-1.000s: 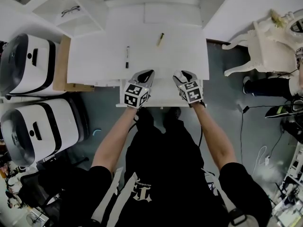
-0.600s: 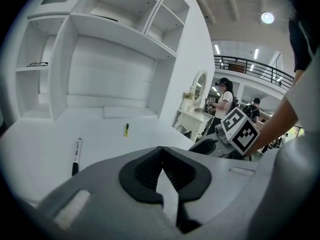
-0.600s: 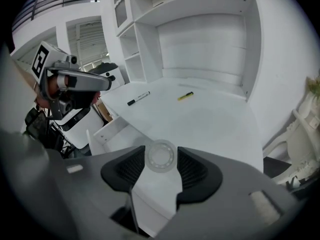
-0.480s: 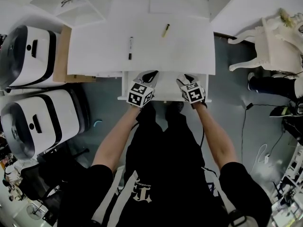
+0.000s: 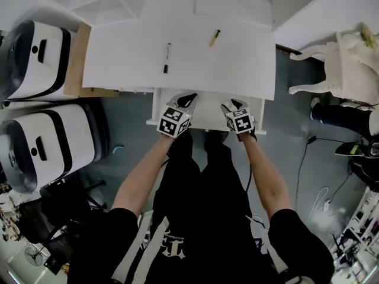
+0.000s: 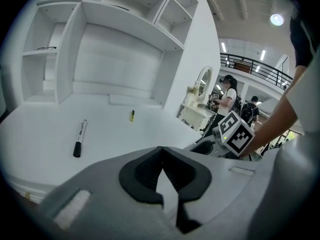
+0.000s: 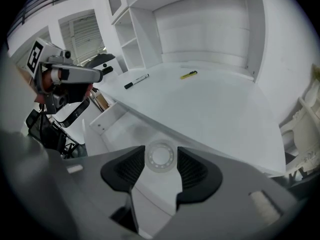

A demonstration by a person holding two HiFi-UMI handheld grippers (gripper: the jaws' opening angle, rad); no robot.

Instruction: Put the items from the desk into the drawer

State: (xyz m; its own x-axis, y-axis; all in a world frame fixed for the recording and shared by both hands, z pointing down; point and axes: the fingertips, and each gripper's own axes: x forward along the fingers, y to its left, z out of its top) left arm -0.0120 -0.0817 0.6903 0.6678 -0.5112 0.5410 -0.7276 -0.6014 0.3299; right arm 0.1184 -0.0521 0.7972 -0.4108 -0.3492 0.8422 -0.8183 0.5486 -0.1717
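forearms stretched forward, left gripper over the open drawer front, jaws pressed together (nothing held), right gripper beside it there, jaws pinching the drawer's round knob

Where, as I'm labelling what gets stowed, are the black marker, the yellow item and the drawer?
Black marker (image 5: 166, 58): head view, middle of its barrel.
Yellow item (image 5: 214, 38): head view, its middle.
Drawer (image 5: 207, 110): head view, bare part of its floor.
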